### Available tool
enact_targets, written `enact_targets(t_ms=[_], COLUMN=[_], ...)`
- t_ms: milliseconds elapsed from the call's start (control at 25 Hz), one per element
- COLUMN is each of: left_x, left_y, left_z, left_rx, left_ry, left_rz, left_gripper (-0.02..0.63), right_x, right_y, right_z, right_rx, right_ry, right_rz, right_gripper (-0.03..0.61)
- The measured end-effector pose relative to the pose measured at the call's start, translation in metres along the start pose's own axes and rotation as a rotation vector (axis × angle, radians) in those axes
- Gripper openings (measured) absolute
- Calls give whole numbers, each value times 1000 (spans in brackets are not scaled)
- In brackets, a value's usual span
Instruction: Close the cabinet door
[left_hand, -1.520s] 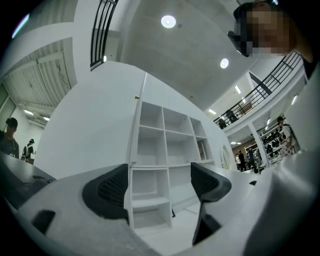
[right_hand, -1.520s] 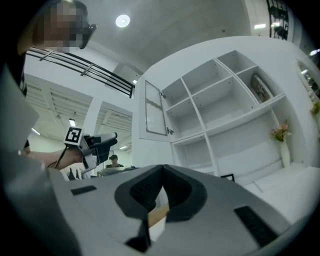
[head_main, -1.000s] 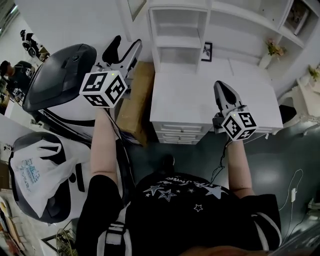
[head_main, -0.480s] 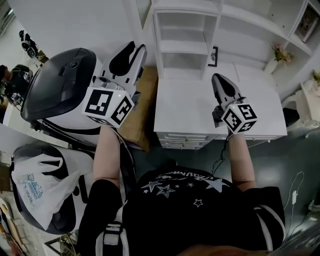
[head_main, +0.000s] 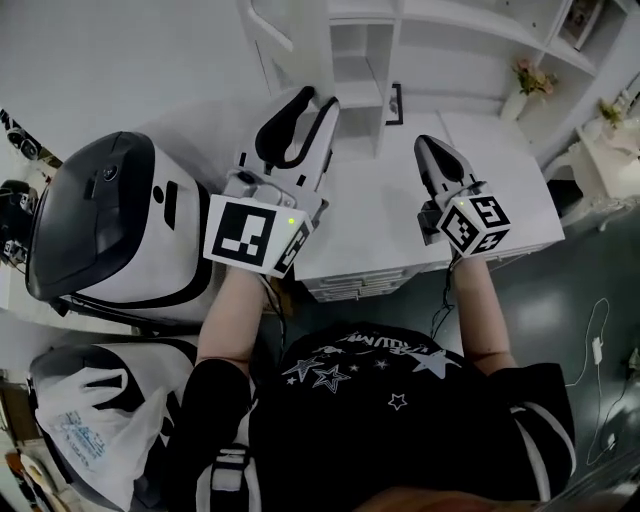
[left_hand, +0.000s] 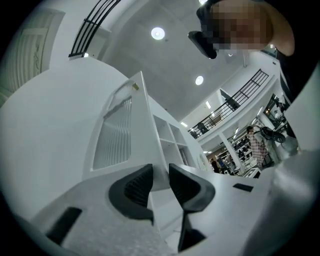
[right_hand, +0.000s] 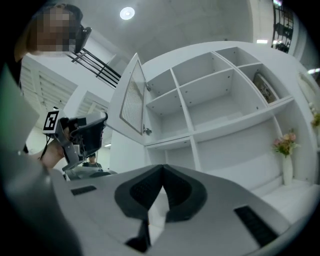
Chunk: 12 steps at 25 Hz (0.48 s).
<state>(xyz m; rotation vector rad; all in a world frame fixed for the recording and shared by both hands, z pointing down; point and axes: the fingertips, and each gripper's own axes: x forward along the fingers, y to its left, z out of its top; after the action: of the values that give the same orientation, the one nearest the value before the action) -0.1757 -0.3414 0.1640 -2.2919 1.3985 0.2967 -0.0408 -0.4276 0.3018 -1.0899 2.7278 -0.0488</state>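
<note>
Below the camera, bare forearms hold both grippers over a white desk. The right gripper is closed tip to tip and empty. The left gripper has just narrowed, then eased slightly; only a slim gap remains, gripping nothing, with the door's edge showing beyond it. A bulky white-and-black machine crowds the desk's left side, with a plastic bag nearer. Behind the desk stands a shelf unit with a flower vase. The cabinet door hangs open at its upper left, above the left gripper.
</note>
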Motion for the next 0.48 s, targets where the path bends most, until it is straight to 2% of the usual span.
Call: enact_targets(t_ms=[120, 240, 280, 320, 360, 480], left_x=[34, 71, 84, 97, 110, 145], left_y=[-14, -23, -21, -14, -5, 18], left_z=[-12, -29, -37, -44, -52, -75], left_rx=[-33, -25, -28, -31, -26, 12], left_ry=[-5, 10, 16, 24, 33, 81], left_rz=[-98, -160, -151, -121, -80, -15], left_gripper=[101, 87, 78, 29, 9, 9], right_x=[-4, -6, -6, -7, -7, -11], right_y=[-18, -34, -39, -44, -50, -70], right_z=[3, 7, 9, 10, 11, 17], right_rx=[-8, -19, -25, -36, -49, -75], right_ry=[-7, -20, -22, -23, -21, -21], right_rz=[-52, -101, -114, -125, -136, -161], right_gripper=[6, 6, 6, 6, 6, 6])
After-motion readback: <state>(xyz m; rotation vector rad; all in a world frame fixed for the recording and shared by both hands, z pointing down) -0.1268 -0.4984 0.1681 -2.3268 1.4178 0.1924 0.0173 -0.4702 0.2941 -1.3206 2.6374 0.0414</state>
